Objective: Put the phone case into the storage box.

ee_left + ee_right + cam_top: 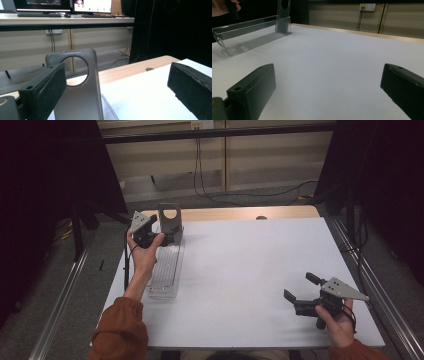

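A clear tray (167, 270) lay on the desk (240, 270) — a grey phone case (77, 87) stood upright at its far end. The left gripper (159, 226) and right gripper (300, 288) both had fingers spread apart — holding nothing.

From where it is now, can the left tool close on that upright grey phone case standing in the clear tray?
Probably yes. The left tool is open right at the grey phone case, which stands upright at the far end of the clear tray. Nothing lies between them; one jaw sits beside the case's edge, so a small sideways shift should centre it.

Phone case (169, 217) upright in tray's (165, 270) far end, table (250, 270) left.
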`<state>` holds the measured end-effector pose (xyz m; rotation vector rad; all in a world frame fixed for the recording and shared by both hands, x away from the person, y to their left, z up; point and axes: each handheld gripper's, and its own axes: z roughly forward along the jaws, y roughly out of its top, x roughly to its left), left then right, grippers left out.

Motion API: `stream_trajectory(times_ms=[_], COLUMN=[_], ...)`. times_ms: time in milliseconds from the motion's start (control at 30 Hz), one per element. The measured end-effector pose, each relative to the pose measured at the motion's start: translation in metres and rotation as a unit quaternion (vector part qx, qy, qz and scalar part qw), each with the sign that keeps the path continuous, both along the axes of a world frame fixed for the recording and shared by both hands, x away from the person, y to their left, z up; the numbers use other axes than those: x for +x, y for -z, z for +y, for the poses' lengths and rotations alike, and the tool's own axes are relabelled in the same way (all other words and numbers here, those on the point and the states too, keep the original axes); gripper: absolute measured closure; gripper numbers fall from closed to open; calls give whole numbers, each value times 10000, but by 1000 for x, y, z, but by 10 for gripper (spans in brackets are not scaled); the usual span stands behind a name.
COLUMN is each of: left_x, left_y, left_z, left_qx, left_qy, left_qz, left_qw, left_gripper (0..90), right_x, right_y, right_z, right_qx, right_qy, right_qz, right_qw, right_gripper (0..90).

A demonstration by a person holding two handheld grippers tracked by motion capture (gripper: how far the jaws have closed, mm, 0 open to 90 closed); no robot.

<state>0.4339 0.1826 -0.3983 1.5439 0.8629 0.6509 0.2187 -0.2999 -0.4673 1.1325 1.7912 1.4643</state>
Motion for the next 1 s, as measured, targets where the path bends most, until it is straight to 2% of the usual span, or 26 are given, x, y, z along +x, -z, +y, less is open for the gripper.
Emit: stream_trajectory(times_ms=[333,400,467,633,667,733,767,867,1000], left_x=[-27,-31,-35,-46,-50,-56,-59,-67,-77], left_y=[-4,-3,0,3,2,0,-2,-3,2], left_z=[-1,2,3,6,4,1,1,0,-2], left_qx=[0,120,-63,-160,-282,-202,-68,24,-33], left_qy=[165,209,201,275,279,270,329,407,508], left_qz=[-142,-163,-134,-78,-35,-153,-225,-288,-277], left_qw=[9998,9996,9997,9995,9992,9993,9992,9988,9983], left_gripper=[28,29,30,30,30,30,30,30,29], right_x=[-3,-3,-3,-3,-4,-3,-4,-4,-4], right_y=[-2,-1,-2,-2,-2,-2,-2,-2,-3], right_z=[2,2,1,1,1,1,1,0,1], right_qx=[-59,-50,-64,-77,-83,-94,-87,-93,-84], right_qy=[145,184,181,157,153,159,158,164,179], right_qz=[-37,-27,-16,-38,-38,-63,-55,-62,-44], right_qw=[9999,9998,9998,9998,9998,9998,9998,9998,9998], right_gripper=[0,0,0,0,0,0,0,0,0])
